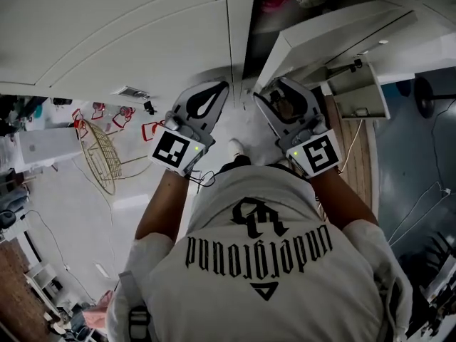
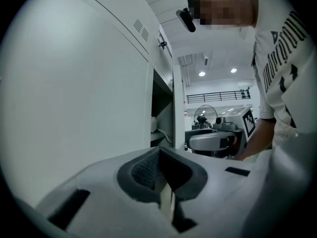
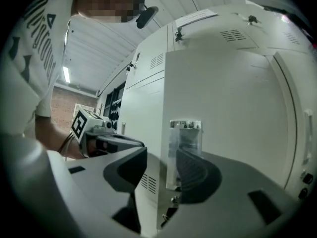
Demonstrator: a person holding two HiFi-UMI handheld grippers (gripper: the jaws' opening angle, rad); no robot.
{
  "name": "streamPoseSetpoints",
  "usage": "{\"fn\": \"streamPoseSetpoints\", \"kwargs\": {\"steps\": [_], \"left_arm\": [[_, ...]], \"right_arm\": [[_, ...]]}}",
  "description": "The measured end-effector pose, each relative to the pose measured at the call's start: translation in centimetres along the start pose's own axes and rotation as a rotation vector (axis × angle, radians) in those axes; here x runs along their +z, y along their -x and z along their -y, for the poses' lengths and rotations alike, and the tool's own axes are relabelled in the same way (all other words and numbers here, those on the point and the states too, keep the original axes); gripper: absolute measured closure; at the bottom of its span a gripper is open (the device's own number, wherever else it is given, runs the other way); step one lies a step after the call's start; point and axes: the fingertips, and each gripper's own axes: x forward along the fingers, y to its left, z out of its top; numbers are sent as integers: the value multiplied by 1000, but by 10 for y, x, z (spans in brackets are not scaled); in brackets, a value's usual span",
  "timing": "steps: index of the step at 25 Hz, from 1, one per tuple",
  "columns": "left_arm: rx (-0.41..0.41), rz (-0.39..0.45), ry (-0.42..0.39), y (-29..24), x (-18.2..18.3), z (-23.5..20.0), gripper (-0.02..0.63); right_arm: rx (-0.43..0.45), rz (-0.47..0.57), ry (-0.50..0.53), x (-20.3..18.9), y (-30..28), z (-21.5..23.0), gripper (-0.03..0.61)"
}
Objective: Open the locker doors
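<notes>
White lockers fill the top of the head view. The left locker door is closed. Beside it a dark compartment stands open, its door swung out to the right. My right gripper is open and straddles that door's free edge; a clear label holder sits on the door face just past the right pad. A gap shows between the left pad and the edge. My left gripper is shut and empty, close in front of the closed door.
A smaller hatch hangs open lower right of the door. A floor fan stands to the right, with cables on the dark floor. A wire basket and red items lie at the left.
</notes>
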Motion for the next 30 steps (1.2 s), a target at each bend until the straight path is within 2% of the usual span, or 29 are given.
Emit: {"fn": "streamPoseSetpoints", "kwargs": {"steps": [14, 17, 23, 30], "left_arm": [[-17, -14, -16, -38, 0, 98, 606], [-26, -3, -45, -47, 1, 120, 606], [-36, -20, -25, -68, 2, 167, 606], [-79, -3, -68, -95, 1, 216, 606]], "right_arm": [[51, -11, -19, -5, 103, -6, 396], [37, -20, -14, -7, 128, 1, 407], [16, -34, -13, -12, 171, 22, 434], [-16, -33, -25, -17, 223, 56, 428]]}}
